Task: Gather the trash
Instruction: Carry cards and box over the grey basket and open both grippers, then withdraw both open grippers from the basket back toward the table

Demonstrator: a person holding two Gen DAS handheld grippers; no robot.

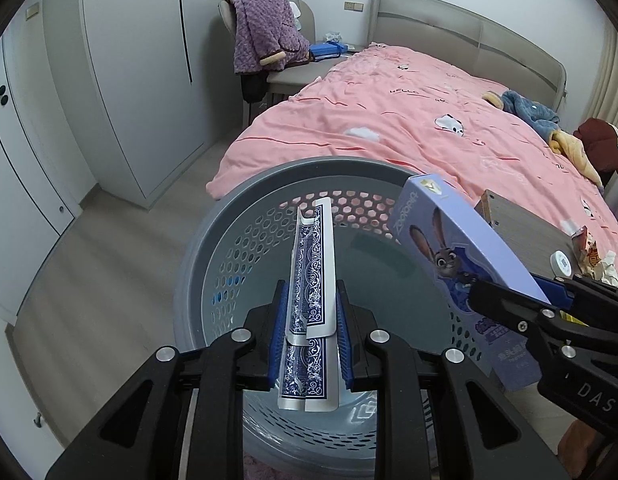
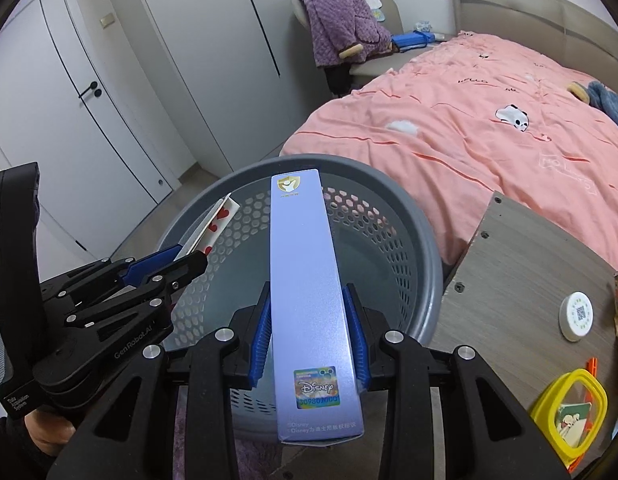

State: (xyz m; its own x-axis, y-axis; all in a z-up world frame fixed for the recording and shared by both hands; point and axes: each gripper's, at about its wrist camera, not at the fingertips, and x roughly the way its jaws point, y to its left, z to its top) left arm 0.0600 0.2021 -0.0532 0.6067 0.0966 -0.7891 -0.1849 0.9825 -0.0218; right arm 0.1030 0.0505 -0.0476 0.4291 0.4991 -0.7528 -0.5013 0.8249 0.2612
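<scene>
A grey perforated basket stands on the floor by the bed. Over its mouth my left gripper is shut on a few playing cards with blue patterned backs, held on edge. In the right wrist view those cards show red hearts, with the left gripper at the left. My right gripper is shut on a long lavender box with a Disney sticker, also above the basket. From the left wrist view the box shows a cartoon rabbit, with the right gripper behind it.
A bed with a pink duvet lies beyond the basket. To the right a wooden tabletop carries a white round disc, a yellow-rimmed container and crumpled wrappers. White wardrobes and a chair with a purple blanket stand behind.
</scene>
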